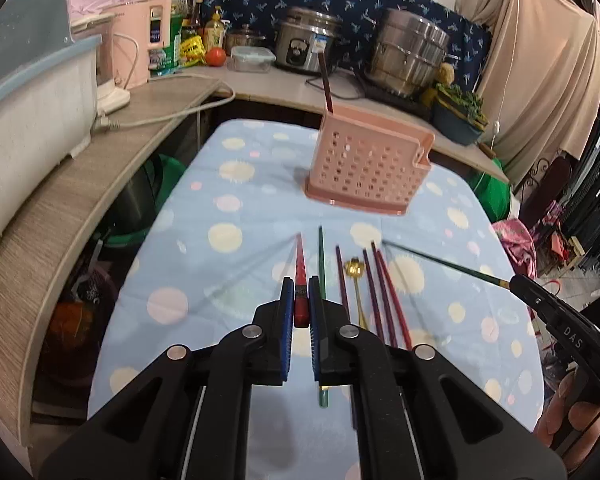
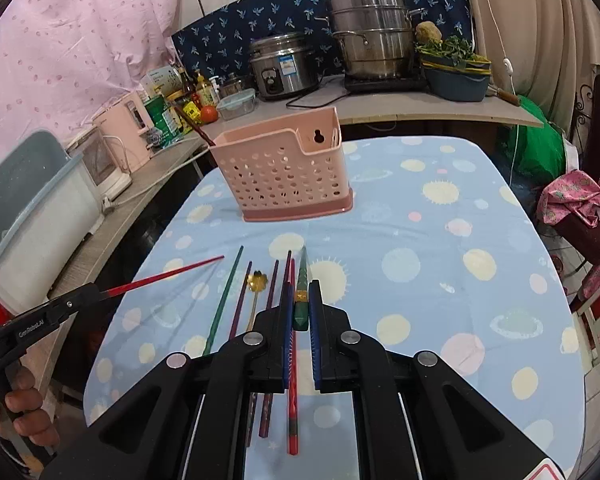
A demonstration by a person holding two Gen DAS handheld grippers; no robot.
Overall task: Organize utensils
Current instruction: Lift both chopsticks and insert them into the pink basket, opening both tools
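The table (image 1: 228, 176) carries a pink basket (image 1: 366, 164) well ahead of both grippers. Left gripper (image 1: 301, 300) is clamped on a red chopstick (image 1: 300, 264); right gripper (image 2: 301, 304) is clamped on a green chopstick (image 2: 302, 276). Spare chopsticks (image 2: 224, 296) lie below the fingers.

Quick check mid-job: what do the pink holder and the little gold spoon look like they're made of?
Pink holder: looks like moulded plastic, matte, with a grid of punched holes and thin walls. Gold spoon: probably metal with a shiny gold finish; its flower-shaped bowl glints.

Both grippers — left gripper (image 1: 301, 300) and right gripper (image 2: 301, 304) — clamped nearly shut (angled downward), side by side.
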